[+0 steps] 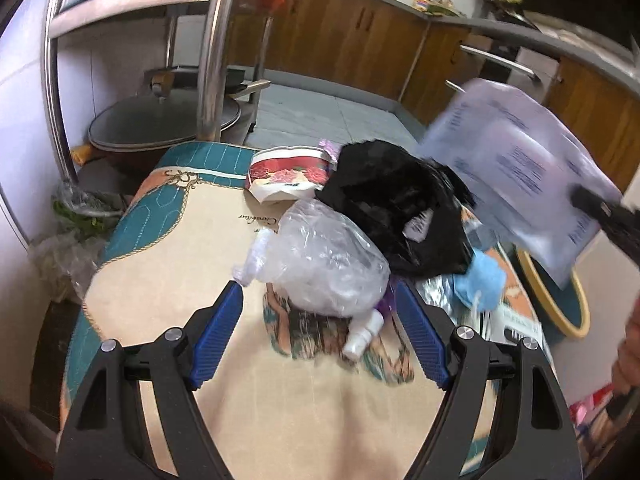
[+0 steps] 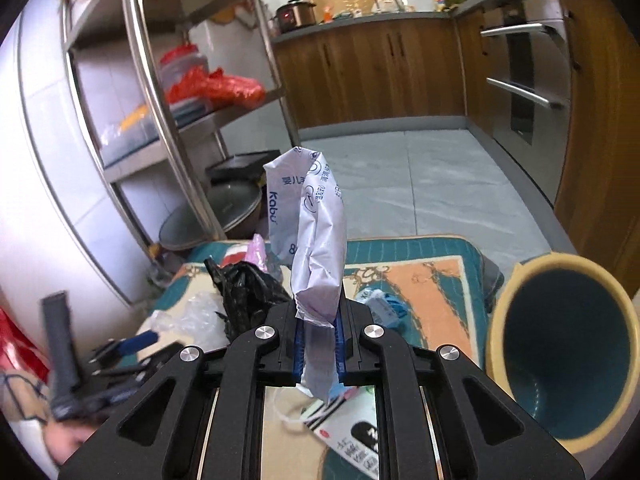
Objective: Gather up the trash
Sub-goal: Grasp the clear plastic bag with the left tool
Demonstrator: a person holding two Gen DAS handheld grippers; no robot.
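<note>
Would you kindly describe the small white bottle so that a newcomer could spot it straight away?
Start at the patterned cloth covering the table, then find the crumpled clear plastic bag in its middle. The small white bottle lies on its side at that bag's near edge, the only hard, smooth, capped thing among soft wrappers.

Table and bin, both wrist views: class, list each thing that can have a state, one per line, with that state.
Right gripper: shut on the white wrapper, lifted off the table.
Left gripper: open, fingers either side of the clear bag, not pressing.
Black bag: crumpled, on the table.
Small white bottle: lying on its side.
Bin: open, upright.
</note>
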